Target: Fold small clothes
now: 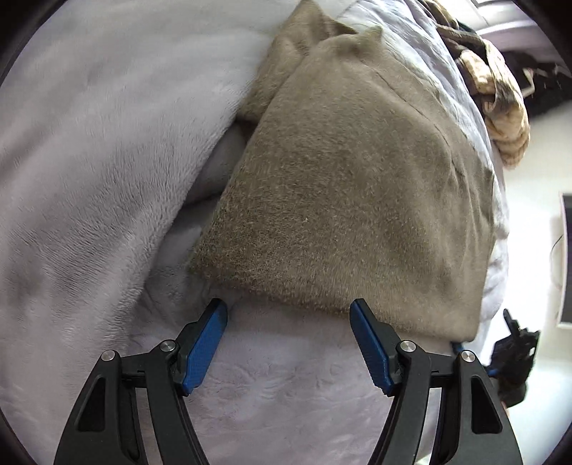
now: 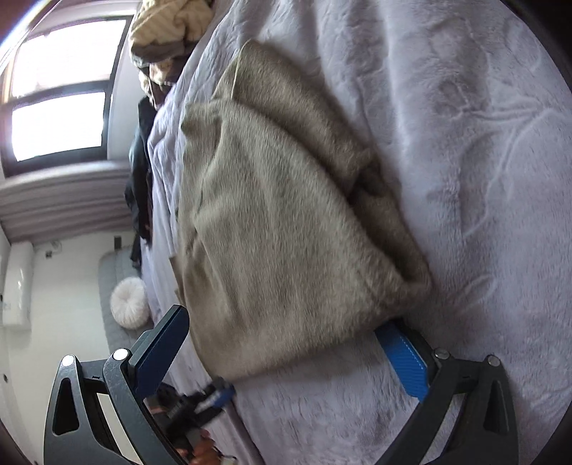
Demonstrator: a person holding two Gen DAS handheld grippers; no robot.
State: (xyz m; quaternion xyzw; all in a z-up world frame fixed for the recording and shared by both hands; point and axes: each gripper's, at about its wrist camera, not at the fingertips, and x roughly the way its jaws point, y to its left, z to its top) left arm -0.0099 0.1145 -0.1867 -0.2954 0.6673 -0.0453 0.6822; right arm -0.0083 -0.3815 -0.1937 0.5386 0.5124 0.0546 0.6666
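Fuzzy taupe garment (image 1: 343,200), folded roughly trapezoidal, lies on the plush pale-lilac bed blanket (image 1: 89,161). Left gripper (image 1: 289,318): blue ribbed fingers apart, at its near hem. Right gripper (image 2: 286,339): fingers apart, straddling a corner, no clamp.

Open plush blanket (image 1: 89,150) on the near and inner sides of the folded tan garment (image 1: 339,186), nothing lying there. Blocked beyond the garment's far end by a heap of cream and brown clothes (image 2: 161,28). Bed edge just beside the garment's outer side.
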